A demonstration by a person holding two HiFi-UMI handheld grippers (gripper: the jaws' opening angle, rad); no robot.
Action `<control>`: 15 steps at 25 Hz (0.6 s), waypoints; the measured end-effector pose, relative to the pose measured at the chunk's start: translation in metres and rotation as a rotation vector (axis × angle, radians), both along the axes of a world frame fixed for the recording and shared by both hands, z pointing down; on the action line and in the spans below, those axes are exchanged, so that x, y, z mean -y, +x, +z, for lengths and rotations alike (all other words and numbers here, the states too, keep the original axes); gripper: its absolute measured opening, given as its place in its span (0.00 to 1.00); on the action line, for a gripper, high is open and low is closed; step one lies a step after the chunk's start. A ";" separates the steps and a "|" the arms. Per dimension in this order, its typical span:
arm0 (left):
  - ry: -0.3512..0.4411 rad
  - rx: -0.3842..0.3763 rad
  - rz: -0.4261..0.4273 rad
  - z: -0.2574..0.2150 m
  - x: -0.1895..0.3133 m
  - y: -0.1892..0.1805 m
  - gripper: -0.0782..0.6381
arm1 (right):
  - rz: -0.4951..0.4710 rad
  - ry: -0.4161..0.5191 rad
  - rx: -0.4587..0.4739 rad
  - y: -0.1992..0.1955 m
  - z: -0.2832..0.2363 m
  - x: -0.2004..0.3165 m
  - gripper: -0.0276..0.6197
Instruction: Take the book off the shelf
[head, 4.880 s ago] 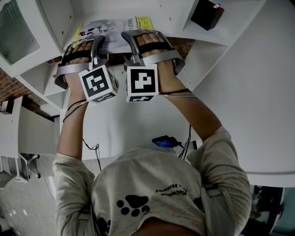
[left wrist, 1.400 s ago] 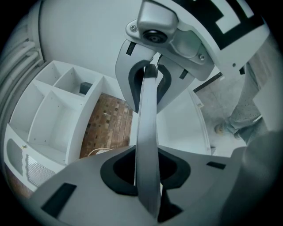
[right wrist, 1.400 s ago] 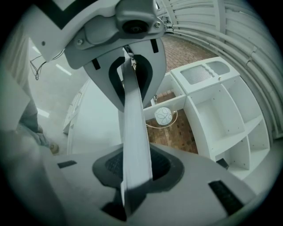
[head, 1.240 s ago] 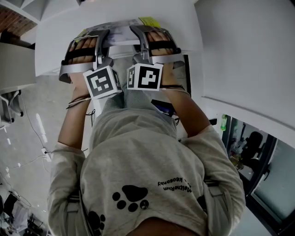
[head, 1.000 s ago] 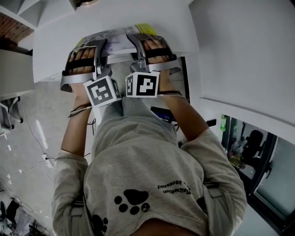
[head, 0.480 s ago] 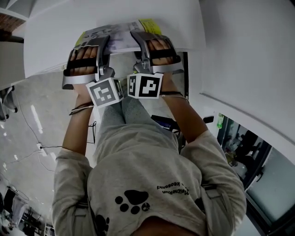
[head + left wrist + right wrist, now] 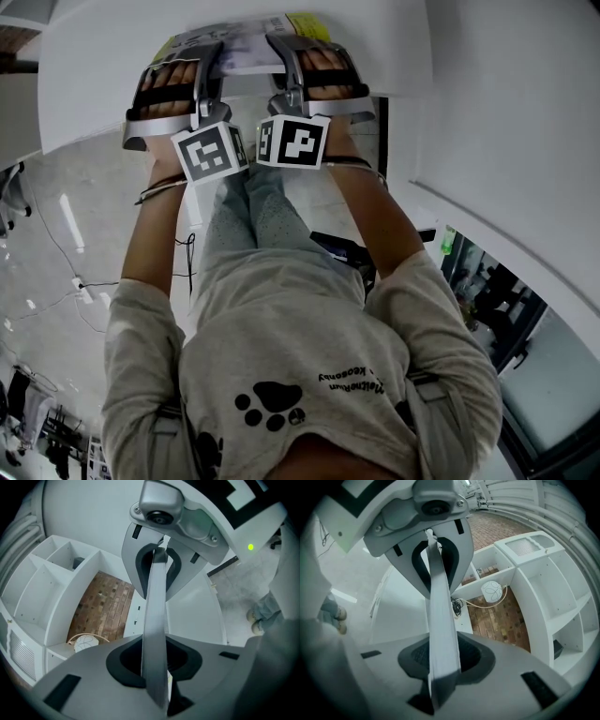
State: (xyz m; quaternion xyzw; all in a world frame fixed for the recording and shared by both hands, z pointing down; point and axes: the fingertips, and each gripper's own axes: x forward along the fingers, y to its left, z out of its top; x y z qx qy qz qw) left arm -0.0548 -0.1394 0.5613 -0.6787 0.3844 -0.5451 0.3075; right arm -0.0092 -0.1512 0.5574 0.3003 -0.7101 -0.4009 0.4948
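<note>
Trainee: Where is the book (image 7: 246,39) at this point?

Supervisor: Clear of the shelf (image 7: 51,588), which stands well apart in the background of both gripper views. The book hangs flat in the air over the white table (image 7: 84,94), just inside its near edge.

Trainee: And the tools?

Supervisor: The left tool (image 7: 210,56) and the right tool (image 7: 281,49) sit side by side on the book's near edge. Each is drawn in narrow, with its pads pinching the thin block of pages.

Trainee: So which step is this?

Supervisor: I'd say the carry. The taking-off looks done and what remains is setting it down.

Trainee: What does that call for?

Supervisor: Lower both tools evenly so the book stays flat. Let go only once it rests on the table.
</note>
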 end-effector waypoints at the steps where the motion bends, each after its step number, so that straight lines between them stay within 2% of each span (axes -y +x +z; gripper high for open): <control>1: -0.003 -0.002 -0.001 0.002 0.003 0.000 0.22 | -0.001 -0.001 -0.004 0.000 0.002 0.003 0.18; 15: -0.149 0.019 -0.001 0.059 0.009 -0.003 0.22 | -0.012 -0.146 -0.063 -0.003 0.065 0.010 0.18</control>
